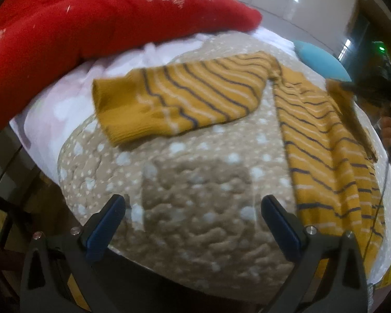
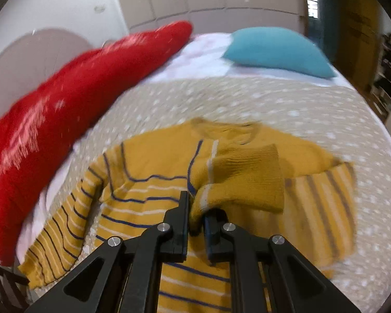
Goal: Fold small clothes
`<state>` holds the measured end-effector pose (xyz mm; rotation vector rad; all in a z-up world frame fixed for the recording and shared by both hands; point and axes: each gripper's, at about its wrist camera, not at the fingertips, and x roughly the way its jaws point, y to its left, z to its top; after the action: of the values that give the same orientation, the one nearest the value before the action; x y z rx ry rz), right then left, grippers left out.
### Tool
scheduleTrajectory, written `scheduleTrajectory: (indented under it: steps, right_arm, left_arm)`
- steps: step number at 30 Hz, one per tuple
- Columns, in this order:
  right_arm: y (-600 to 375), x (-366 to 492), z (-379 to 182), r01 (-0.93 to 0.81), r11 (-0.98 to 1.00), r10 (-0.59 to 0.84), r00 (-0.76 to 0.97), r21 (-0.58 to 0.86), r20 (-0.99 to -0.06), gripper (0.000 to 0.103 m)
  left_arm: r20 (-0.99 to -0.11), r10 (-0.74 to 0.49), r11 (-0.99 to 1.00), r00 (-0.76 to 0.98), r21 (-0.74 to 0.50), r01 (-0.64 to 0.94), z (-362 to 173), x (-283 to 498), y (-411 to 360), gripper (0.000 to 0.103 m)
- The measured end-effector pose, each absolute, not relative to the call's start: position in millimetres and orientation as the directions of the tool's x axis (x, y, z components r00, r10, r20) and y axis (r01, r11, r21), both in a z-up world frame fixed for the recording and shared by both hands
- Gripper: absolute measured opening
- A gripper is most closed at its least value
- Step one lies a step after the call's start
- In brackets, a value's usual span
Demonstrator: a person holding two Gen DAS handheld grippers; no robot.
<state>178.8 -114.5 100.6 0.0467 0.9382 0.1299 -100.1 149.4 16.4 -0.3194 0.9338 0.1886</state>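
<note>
A small mustard-yellow sweater [image 1: 325, 140] with navy and white stripes lies on a beige dotted bedspread [image 1: 195, 208]. In the left wrist view one sleeve [image 1: 174, 101] lies spread out to the left. My left gripper [image 1: 193, 221] is open and empty, above the bedspread, short of the sweater. In the right wrist view my right gripper [image 2: 196, 217] is shut on the other sleeve's cuff [image 2: 245, 180] and holds it lifted over the sweater's body [image 2: 153, 177]. The right gripper also shows at the right edge of the left wrist view [image 1: 372, 86].
A big red cushion [image 1: 78, 39] lies along the bed's left side. A teal pillow [image 2: 276, 49] lies at the head of the bed on a white sheet [image 2: 203, 60]. The bed's edges drop off near the sweater's hem. Walls and cupboards stand behind.
</note>
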Motion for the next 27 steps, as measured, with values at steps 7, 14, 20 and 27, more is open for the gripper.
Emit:
scheduleTrajectory:
  steps: [7,14,20,27]
  right_arm:
    - [-42.3,215.4,56.6,-0.142,0.989,0.109,0.53,0.039,-0.841,0.006]
    - [5.0,222.9,34.7,-0.275,0.96,0.181,0.45,0.056,-0.874,0.011]
    - [-6.8,190.3,62.9,-0.35,0.923,0.317,0.45,0.161,-0.835,0.024]
    - [-146.2,115.6,103.7,-0.146,0.985,0.164,0.582,0.097,-0.797,0.056]
  left_arm:
    - [-0.817,0.008,0.925,0.577,-0.214,-0.315,6.9,-103.8,162.8,0.103]
    - [-0.818,0.003,0.922,0.575,-0.22,-0.319,4.2,-102.4,164.4,0.103]
    - [-0.813,-0.005,0.917,0.583,-0.236,-0.321,8.9,-104.7,165.8,0.103]
    - [-0.787,-0.052,0.918,0.615,-0.28,-0.28,20.3,-110.7,153.3,0.103]
